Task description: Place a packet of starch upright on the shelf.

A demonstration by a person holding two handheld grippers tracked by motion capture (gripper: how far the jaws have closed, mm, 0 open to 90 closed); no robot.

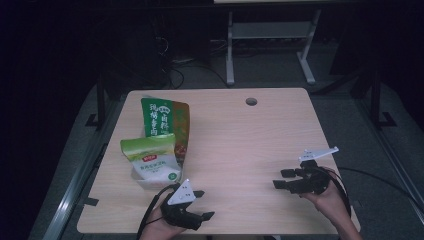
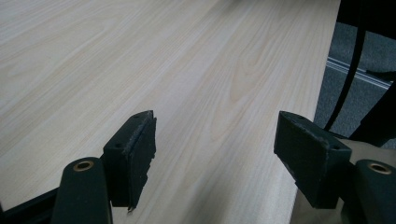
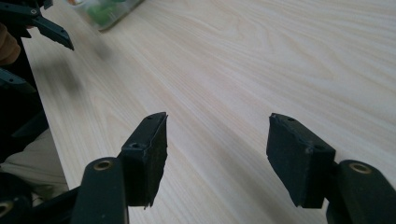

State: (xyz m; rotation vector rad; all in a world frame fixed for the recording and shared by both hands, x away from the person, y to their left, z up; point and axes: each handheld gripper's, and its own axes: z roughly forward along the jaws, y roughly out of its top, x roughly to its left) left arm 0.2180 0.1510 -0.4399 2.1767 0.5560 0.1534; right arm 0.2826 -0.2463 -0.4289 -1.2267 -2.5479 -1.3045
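Nearby, green pouch (image 1: 165,120) behind white bag (image 1: 152,162), contents perhaps unseen; left tongs (image 1: 206,204) and right tongs (image 1: 280,178) wide, empty.

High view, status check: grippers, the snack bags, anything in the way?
Left gripper open, empty, just short of the white bag. Right gripper open, empty, over bare table. Green bag lies behind the white one. Nothing in the way.

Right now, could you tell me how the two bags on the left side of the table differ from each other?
The dark green bag lies farther back and looks longer, with large white characters; the white and light green bag sits nearer the left hand-held gripper and looks shorter and plumper. The white one overlaps the dark one's near end. Both rest on the wooden table, and no gripper touches either.
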